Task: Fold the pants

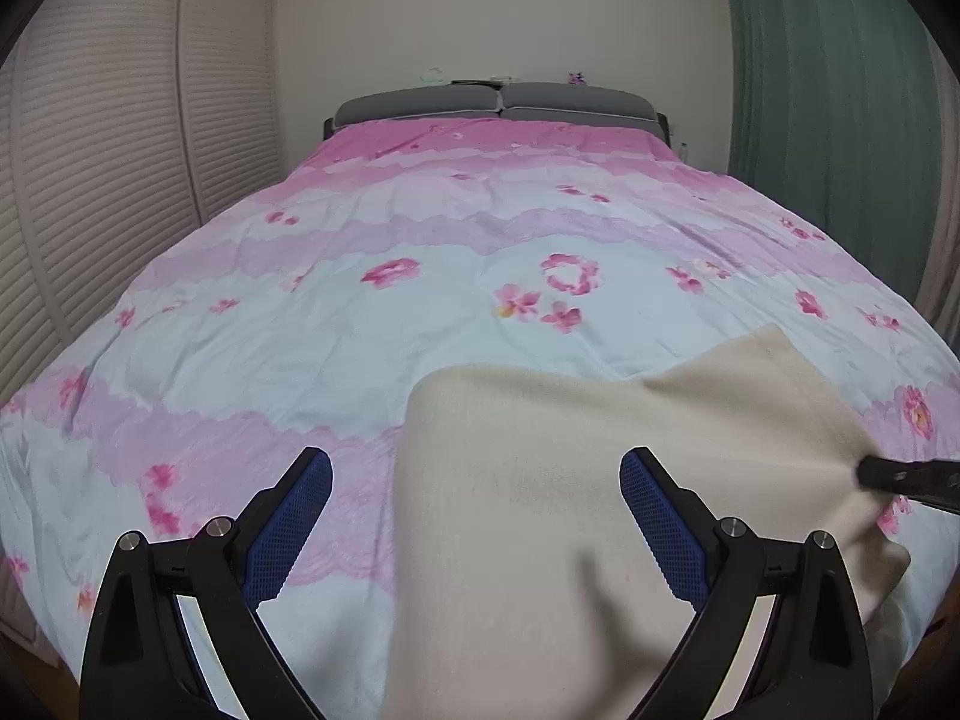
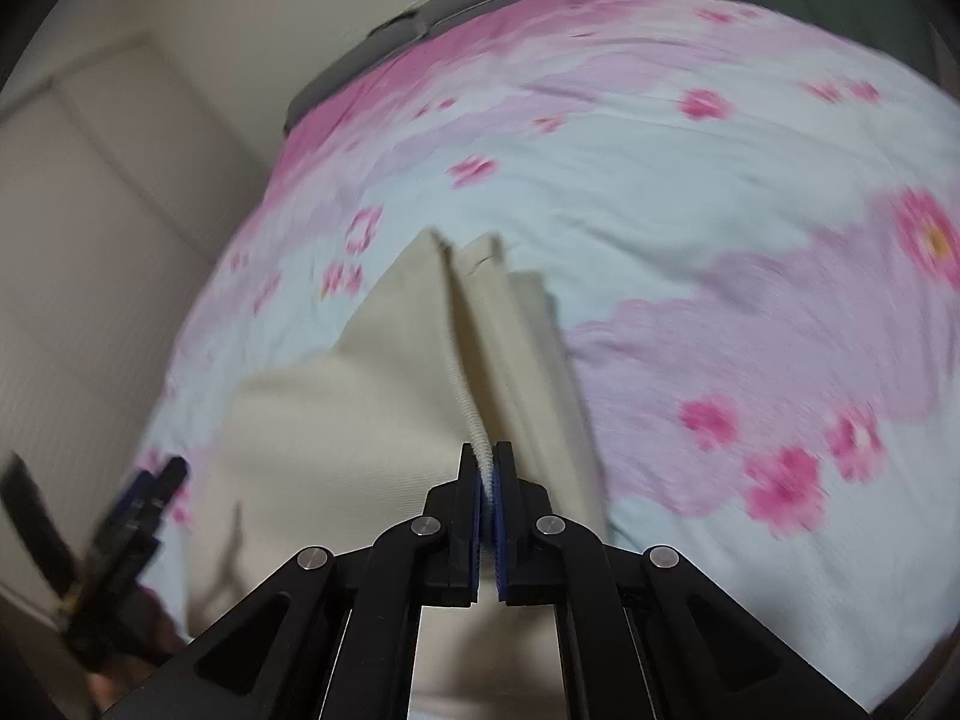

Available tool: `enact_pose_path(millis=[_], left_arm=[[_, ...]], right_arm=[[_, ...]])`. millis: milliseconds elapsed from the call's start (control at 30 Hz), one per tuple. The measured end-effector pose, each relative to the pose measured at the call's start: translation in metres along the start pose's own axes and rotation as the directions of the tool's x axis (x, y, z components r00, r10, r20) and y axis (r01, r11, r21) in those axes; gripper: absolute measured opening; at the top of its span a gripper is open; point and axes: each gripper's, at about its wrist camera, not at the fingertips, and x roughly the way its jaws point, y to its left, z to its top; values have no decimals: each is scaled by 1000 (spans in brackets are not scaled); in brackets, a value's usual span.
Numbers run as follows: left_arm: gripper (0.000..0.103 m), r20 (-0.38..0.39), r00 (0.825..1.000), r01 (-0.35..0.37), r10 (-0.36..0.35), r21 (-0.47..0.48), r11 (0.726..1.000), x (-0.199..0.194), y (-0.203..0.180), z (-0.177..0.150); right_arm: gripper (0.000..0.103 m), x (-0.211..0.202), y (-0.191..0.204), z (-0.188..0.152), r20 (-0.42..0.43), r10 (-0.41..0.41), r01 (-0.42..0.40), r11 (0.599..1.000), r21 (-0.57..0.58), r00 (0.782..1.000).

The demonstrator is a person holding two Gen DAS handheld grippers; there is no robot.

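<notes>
The cream ribbed fabric pants [image 1: 600, 450] lie on the pink-and-pale-blue flowered bedspread [image 1: 360, 300], near its front edge (toward the right in the left wrist view). Behind the spread, two grey pillows [image 1: 498, 101] sit against the far wall. Slatted closet doors [image 1: 108, 180] stand left of the bed, a green curtain [image 1: 822, 120] right.

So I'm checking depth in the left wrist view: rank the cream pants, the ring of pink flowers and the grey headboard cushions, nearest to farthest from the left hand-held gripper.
1. Cream pants, lying between and under the open fingers of the left hand-held gripper.
2. Ring of pink flowers, mid-bed, slightly right.
3. Grey headboard cushions, at the bed's far end against the wall.
</notes>
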Motion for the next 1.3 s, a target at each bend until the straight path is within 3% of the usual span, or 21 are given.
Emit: enact_pose_path(millis=[133, 267, 367, 433, 467, 500, 533, 600, 633, 667, 733, 800, 833, 867, 900, 967, 1000, 1067, 1200, 1300], left_arm=[[98, -6, 999, 32, -32, 56, 998, 8, -21, 3], [98, -33, 993, 113, -110, 155, 981, 18, -46, 19], [98, -53, 981, 193, -185, 245, 950, 27, -57, 43], [98, -57, 967, 254, -249, 325, 911, 33, -67, 60], [94, -79, 951, 306, -299, 385, 871, 42, -76, 71], [89, -92, 938, 341, -335, 428, 837, 50, -84, 77], [78, -107, 927, 367, -360, 467, 805, 57, -90, 80], [70, -221, 873, 478, -434, 557, 679, 81, -114, 84], [70, -257, 853, 514, -455, 571, 640, 85, -121, 83], [69, -312, 817, 567, -485, 592, 573, 93, -131, 81], [69, -368, 785, 606, -498, 622, 495, 105, -147, 76], [63, -399, 771, 624, -497, 628, 465, 116, -157, 74], [52, -436, 754, 648, -492, 620, 443, 125, -165, 73], [34, -468, 737, 668, -487, 614, 421, 130, -169, 71], [30, -503, 721, 687, -477, 608, 398, 134, -172, 66], [21, -514, 720, 687, -467, 624, 372, 137, -176, 60], [17, -519, 713, 694, -472, 621, 364, 137, -178, 60], [11, -512, 713, 692, -479, 623, 365, 136, -178, 62], [11, -490, 731, 670, -476, 647, 364, 134, -186, 68], [10, -477, 719, 671, -506, 665, 327, 118, -200, 70]], right_arm=[[5, 13, -5, -6, -53, 27, -28, 1000, -8, 998], [34, 8, -11, -4, -21, 15, -14, 999, 38, 1000], [37, -20, -15, -12, 51, -4, 1, 997, 73, 999], [43, -37, -17, -23, 104, -34, 22, 992, 122, 994], [48, -44, -16, -32, 133, -43, 22, 988, 155, 990], [51, -48, -14, -41, 150, -61, 33, 982, 185, 987], [51, -49, -11, -47, 156, -82, 48, 977, 210, 984], [51, -47, -1, -61, 159, -105, 62, 966, 252, 982], [51, -46, 2, -65, 161, -115, 70, 962, 262, 980], [51, -45, 6, -70, 174, -132, 80, 958, 276, 976], [51, -44, 8, -79, 197, -173, 103, 942, 320, 965], [51, -40, 4, -86, 196, -179, 96, 924, 371, 964], [51, -35, 2, -88, 187, -169, 86, 919, 386, 968], [51, -32, 2, -89, 174, -161, 83, 918, 387, 971], [51, -26, 0, -89, 157, -154, 82, 919, 386, 976], [45, -23, -3, -91, 168, -139, 64, 919, 390, 976], [28, -24, -4, -91, 182, -133, 54, 923, 382, 974], [19, -23, -8, -90, 183, -105, 29, 925, 378, 978], [15, -37, -5, -96, 235, -96, -4, 921, 390, 967], [15, -60, 11, -94, 299, -114, 13, 947, 320, 948]])
